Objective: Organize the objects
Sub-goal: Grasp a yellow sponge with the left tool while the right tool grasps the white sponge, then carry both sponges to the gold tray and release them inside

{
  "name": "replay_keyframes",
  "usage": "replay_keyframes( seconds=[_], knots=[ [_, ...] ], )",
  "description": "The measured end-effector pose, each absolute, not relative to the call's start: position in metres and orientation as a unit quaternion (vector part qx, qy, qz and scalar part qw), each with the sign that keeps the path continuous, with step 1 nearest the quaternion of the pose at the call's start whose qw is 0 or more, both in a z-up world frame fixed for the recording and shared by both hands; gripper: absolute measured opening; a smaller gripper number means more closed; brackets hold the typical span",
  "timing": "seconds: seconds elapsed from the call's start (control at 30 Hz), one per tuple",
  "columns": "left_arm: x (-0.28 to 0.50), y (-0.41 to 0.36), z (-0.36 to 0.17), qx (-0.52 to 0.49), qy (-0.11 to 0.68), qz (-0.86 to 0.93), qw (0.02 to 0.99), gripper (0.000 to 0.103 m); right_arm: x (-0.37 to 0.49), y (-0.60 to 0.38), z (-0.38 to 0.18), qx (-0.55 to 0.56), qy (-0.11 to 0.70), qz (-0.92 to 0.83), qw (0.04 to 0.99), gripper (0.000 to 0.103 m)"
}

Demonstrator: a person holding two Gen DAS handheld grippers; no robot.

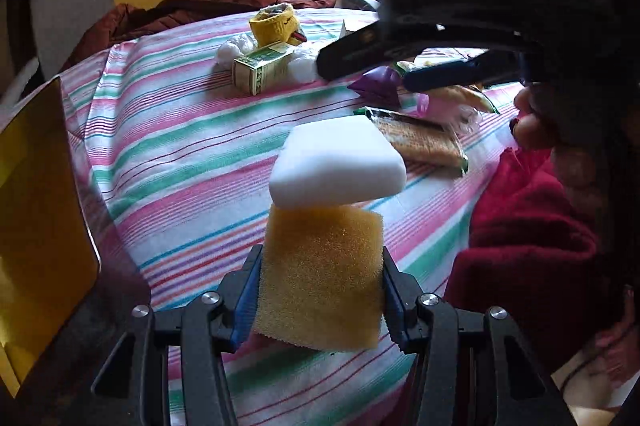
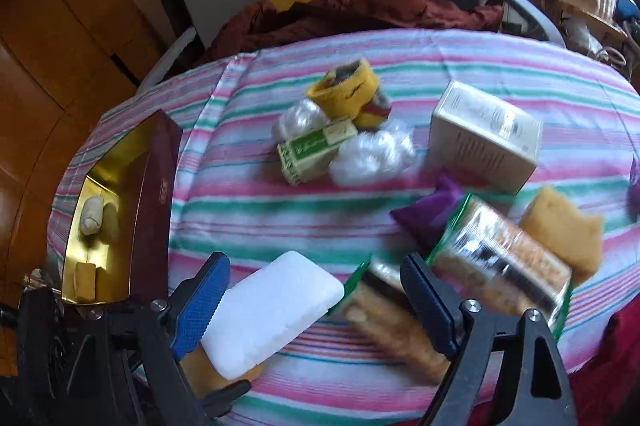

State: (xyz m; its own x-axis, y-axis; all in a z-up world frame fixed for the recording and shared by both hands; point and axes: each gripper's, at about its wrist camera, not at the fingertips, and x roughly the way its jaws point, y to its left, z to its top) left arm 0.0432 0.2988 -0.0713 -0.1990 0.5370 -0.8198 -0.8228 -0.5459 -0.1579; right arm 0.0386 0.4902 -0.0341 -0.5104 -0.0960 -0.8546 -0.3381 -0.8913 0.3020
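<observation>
Sponges first: a yellow sponge [image 1: 320, 278] w/ a white foam block [image 1: 336, 164] resting on top of it, both raised above the striped tablecloth [image 1: 180, 162]. Left gripper [image 1: 320, 290] is clamped on the yellow sponge, blue pads pressing both its sides.

Going left to right across the table: at far left sits an open box w/ gold lining [image 2: 116, 202], dark red outside, a small pale roll [image 2: 93, 215] and a yellow piece inside. Next, mid-table, a green-and-white carton [image 2: 316, 150] lies betw. two white cotton wads [image 2: 372, 154], touching them; a yellow knit band [image 2: 344, 88] is just behind. Further right, a cream box [image 2: 486, 136] lies tilted, w/ a purple pouch [image 2: 430, 212] beside it. Near the front right are two cracker packs in clear wrap [image 2: 500, 262], and a second yellow sponge [image 2: 564, 234] just beyond them.

Right gripper [image 2: 316, 300] hangs over the table near the packs, jaws spread wide, nothing betw. them. In the left view it shows at upper right. A red cloth [image 1: 528, 226] lies at the table's right edge.
</observation>
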Motion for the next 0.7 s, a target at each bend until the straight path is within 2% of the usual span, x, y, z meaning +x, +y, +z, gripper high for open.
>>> replay_keyframes(
  seconds=[0.2, 0.37, 0.43, 0.63, 0.67, 0.7],
  knots=[
    [0.045, 0.294, -0.072, -0.443, 0.144, 0.761, 0.451, 0.053, 0.036, 0.465, -0.045, -0.506, 0.242, 0.824, 0.079, 0.088],
    [0.047, 0.287, -0.076, -0.443, 0.139, 0.76, 0.454, 0.054, 0.018, 0.444, -0.067, -0.55, 0.225, 0.8, 0.076, 0.086],
    [0.048, 0.285, -0.077, -0.441, 0.138, 0.76, 0.456, 0.054, 0.02, 0.439, -0.07, -0.545, 0.238, 0.802, 0.058, 0.059],
    [0.053, 0.282, -0.074, -0.432, 0.143, 0.765, 0.456, 0.053, 0.032, 0.436, -0.054, -0.515, 0.231, 0.823, 0.064, 0.045],
    [0.053, 0.279, -0.074, -0.433, 0.14, 0.765, 0.455, 0.053, 0.035, 0.438, -0.049, -0.506, 0.229, 0.828, 0.071, 0.04],
    [0.053, 0.277, -0.073, -0.433, 0.137, 0.765, 0.456, 0.053, 0.038, 0.44, -0.044, -0.498, 0.227, 0.833, 0.078, 0.026]
  ],
)
